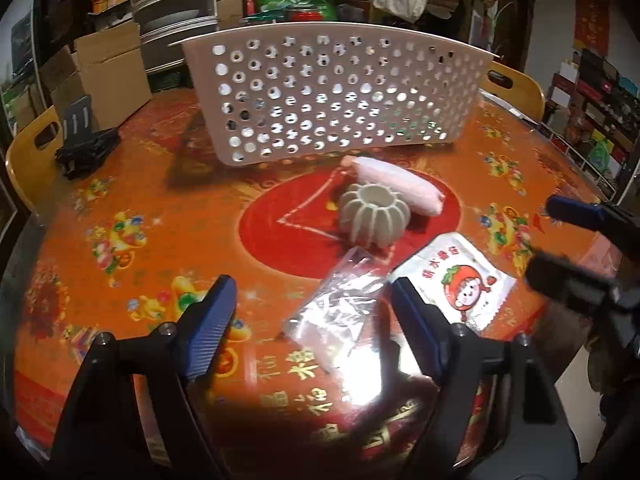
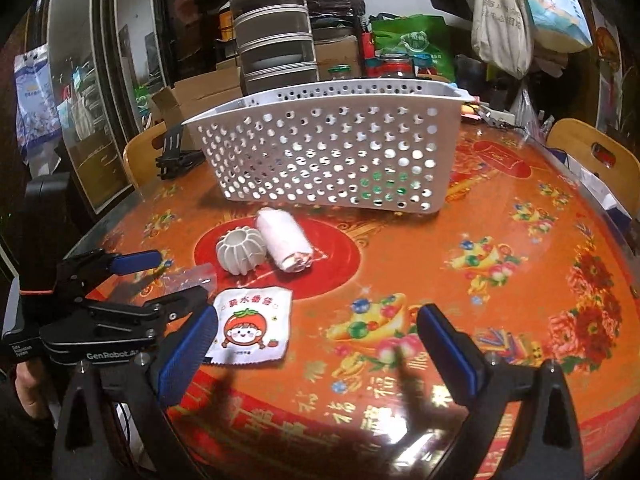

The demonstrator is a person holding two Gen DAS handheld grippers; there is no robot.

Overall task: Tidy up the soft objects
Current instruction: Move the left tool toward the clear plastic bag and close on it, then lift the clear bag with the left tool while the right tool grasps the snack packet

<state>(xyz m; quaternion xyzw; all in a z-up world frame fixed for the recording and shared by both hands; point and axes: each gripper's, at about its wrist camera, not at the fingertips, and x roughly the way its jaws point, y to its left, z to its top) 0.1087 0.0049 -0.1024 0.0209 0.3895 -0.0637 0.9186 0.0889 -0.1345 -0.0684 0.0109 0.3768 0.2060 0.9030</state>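
Left gripper [image 1: 310, 322] held wide open over clear bag [image 1: 336, 304], right gripper [image 2: 316, 344] spread empty, perforated basket [image 2: 324, 148] set on worktop [image 2: 500, 280]

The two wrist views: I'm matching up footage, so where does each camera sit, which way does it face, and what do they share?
Left wrist: sits on the left gripper, low over the near table edge, facing the basket; its own open fingers straddle the clear bag, and the right gripper shows at the right edge.
Right wrist: sits on the right gripper, facing the basket from further right; its open fingers and the left gripper show.
Shared: basket, ribbed ball, rolled towel, tomato sachet, clear bag.
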